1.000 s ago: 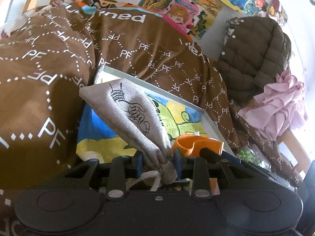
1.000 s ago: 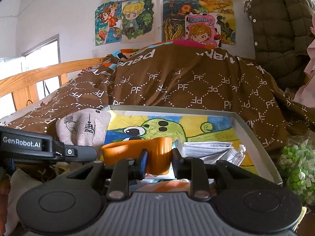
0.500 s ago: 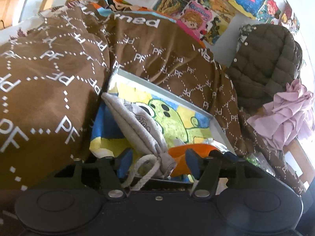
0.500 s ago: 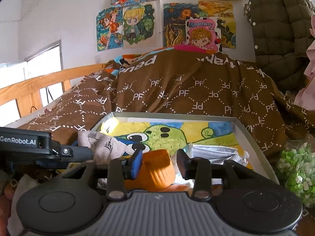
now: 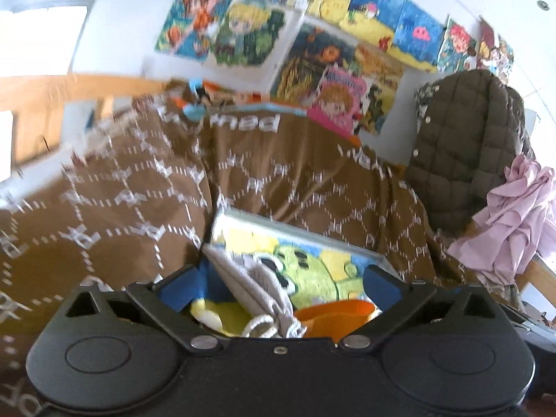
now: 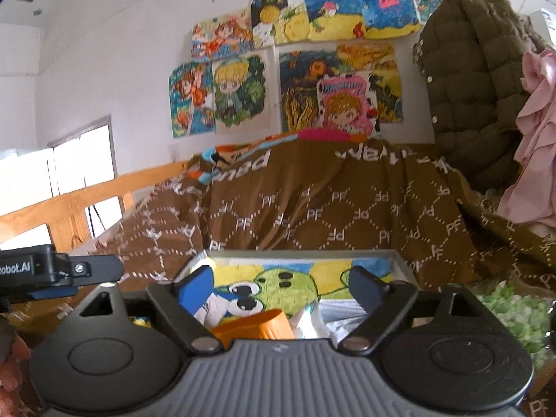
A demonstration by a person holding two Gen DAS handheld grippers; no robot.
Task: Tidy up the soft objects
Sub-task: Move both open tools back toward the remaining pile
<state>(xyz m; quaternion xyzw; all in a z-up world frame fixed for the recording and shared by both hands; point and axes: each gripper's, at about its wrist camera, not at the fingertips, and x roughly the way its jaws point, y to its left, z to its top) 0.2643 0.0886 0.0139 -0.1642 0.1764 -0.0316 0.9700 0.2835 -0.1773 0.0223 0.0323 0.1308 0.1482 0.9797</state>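
Observation:
A grey drawstring pouch [image 5: 253, 288] lies in the grey tray [image 5: 299, 224], on its cartoon picture, with an orange soft item [image 5: 333, 318] beside it. My left gripper [image 5: 278, 283] is open and empty, raised just behind the pouch. In the right wrist view the orange item [image 6: 257, 325] lies at the tray's [image 6: 403, 264] near edge beside white folded face masks [image 6: 340, 311]. My right gripper [image 6: 281, 283] is open and empty above them.
A brown patterned quilt [image 6: 330, 201] is heaped behind the tray. A dark puffy jacket [image 6: 476, 80] and pink cloth [image 6: 531, 146] hang at the right. A green-white bag [image 6: 510, 316] lies right of the tray. A wooden rail [image 6: 83, 198] runs along the left.
Both grippers opened: the left let go of the grey pouch, the right let go of the orange item. Both items now lie in the tray, and both grippers have lifted and drawn back.

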